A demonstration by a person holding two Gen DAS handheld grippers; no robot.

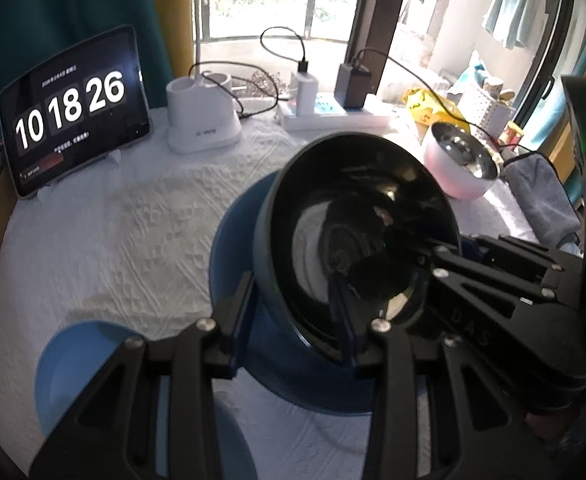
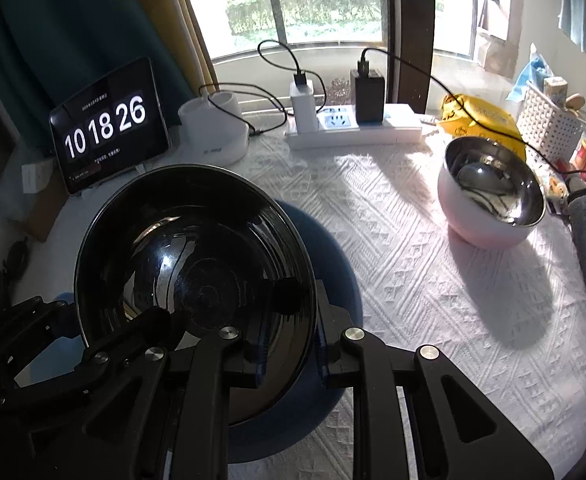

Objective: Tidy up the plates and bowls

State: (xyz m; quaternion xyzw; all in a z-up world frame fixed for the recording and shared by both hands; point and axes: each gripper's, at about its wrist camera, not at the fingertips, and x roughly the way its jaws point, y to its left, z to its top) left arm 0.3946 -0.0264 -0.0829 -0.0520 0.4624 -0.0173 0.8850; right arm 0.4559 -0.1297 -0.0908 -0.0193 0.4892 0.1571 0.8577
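Task progress: judged as midway; the black bowl (image 2: pixel 197 280) is held above the large blue plate (image 1: pixel 233 248) and is not yet seen to rest on it.
Still to be done: the pink steel bowl (image 2: pixel 493 204) stands alone on the right of the counter (image 2: pixel 433 300), well apart from the plate; a smaller blue plate (image 1: pixel 81 360) lies apart at the near left. Both are judged still to be gathered.
Black bowl: tilted, its opening turned toward the cameras, carried by both grippers at once on opposite parts of its rim.
Left gripper (image 1: pixel 297 312): closed on the near rim of the black bowl, one finger outside the wall, the other inside.
Right gripper (image 2: pixel 293 344): clamped narrowly on the bowl's right-hand rim, the wall pinched between the blue-edged pads.
Pose: both grippers are angled steeply down toward the counter and set close together, each visible in the other's view.
Next move, as judged: the bowl should be levelled before being set onto the large blue plate.
Background: a tablet clock (image 2: pixel 109 124) and a power strip (image 2: pixel 353 128) are seen at the far edge.
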